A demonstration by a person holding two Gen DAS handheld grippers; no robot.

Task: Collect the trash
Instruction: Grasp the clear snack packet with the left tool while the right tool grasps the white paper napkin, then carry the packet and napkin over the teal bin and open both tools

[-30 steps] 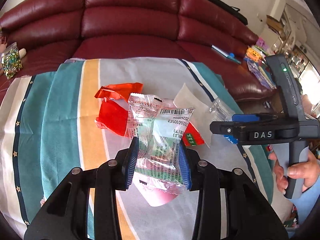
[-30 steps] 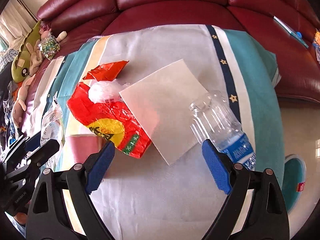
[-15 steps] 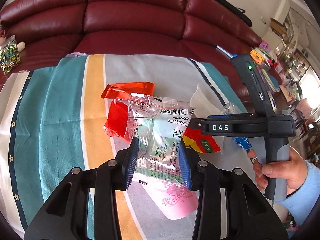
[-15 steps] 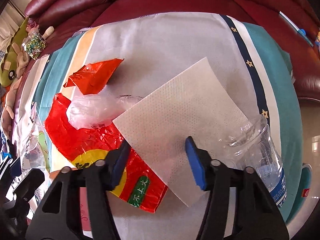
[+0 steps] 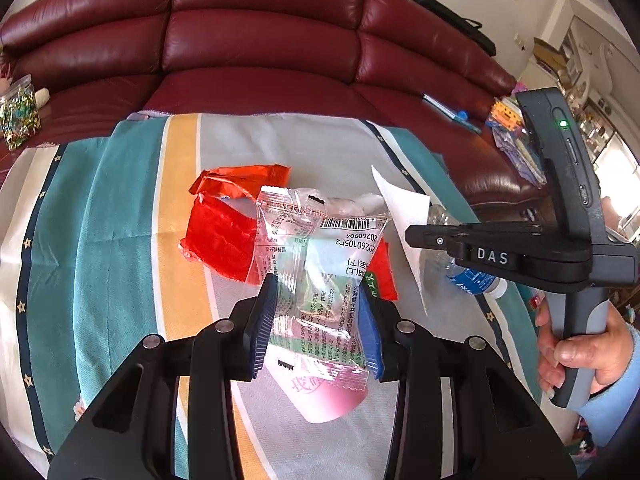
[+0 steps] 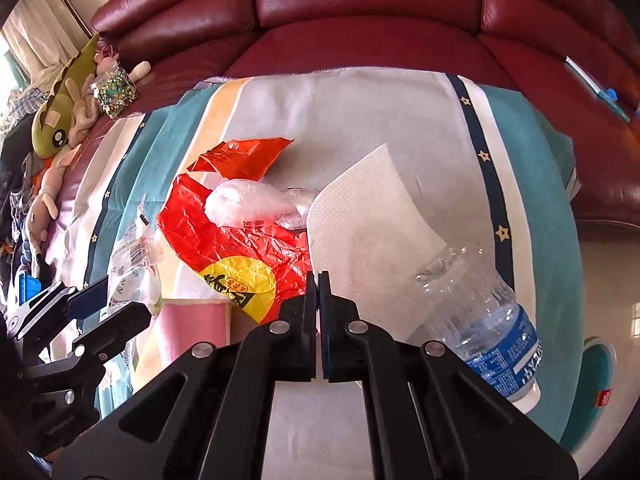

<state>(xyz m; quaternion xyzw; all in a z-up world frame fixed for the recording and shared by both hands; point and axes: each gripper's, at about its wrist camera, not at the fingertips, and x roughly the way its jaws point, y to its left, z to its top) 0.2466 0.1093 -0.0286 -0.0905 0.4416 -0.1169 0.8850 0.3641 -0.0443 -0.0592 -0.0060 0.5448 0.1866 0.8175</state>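
So your left gripper (image 5: 318,322) is clamped on the clear printed wrapper (image 5: 320,264), which hides most of the pink cup (image 5: 332,396) under it. Your right gripper (image 6: 319,280) has just closed, pinching the near corner of the white napkin (image 6: 368,216); the napkin's lower edge is hidden behind the fingers. Red wrappers (image 6: 236,248) and the crushed bottle (image 6: 488,320) lie on the striped cloth (image 5: 100,220), bottle close to its right edge. Maroon sofa (image 5: 260,40) behind
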